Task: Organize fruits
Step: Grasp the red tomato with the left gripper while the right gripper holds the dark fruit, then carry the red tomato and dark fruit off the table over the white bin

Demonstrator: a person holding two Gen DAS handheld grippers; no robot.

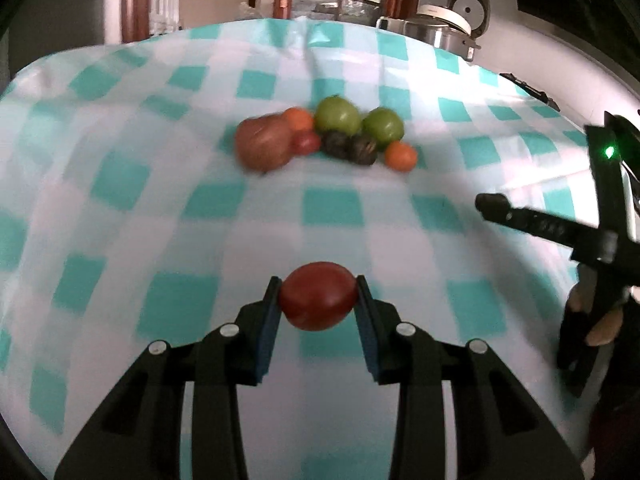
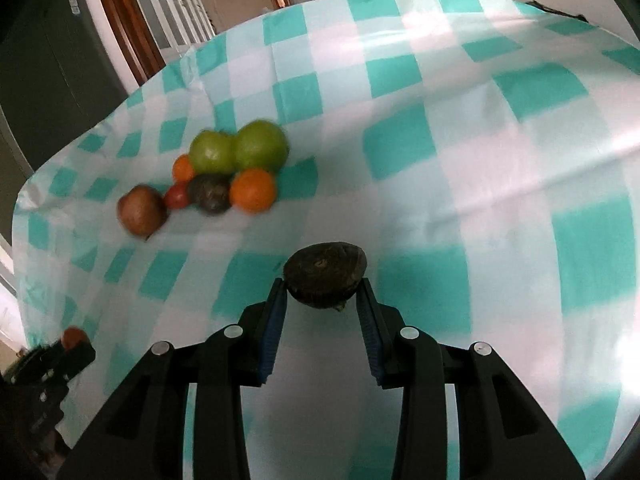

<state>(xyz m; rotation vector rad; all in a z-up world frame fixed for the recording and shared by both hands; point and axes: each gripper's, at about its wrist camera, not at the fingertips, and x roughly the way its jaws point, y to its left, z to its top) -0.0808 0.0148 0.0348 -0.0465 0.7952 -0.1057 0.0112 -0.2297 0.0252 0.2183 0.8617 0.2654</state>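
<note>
My left gripper (image 1: 317, 298) is shut on a red tomato-like fruit (image 1: 318, 302) and holds it above the checked cloth. My right gripper (image 2: 322, 294) is shut on a dark brown round fruit (image 2: 325, 280). A pile of fruit lies mid-table: a large reddish-brown fruit (image 1: 262, 142), two green fruits (image 1: 337, 115) (image 1: 383, 127), two small orange fruits (image 1: 401, 156) (image 1: 299, 119), a small red one (image 1: 306, 143) and dark fruits (image 1: 362, 150). The pile also shows in the right wrist view (image 2: 218, 172). The right gripper shows at the right edge of the left wrist view (image 1: 552, 232).
A teal and white checked tablecloth (image 1: 120, 220) covers the table. A metal pot and a rice cooker (image 1: 444, 26) stand beyond the far right edge. A wooden door frame (image 1: 134, 0) is behind the table. The left gripper shows at lower left in the right wrist view (image 2: 60, 364).
</note>
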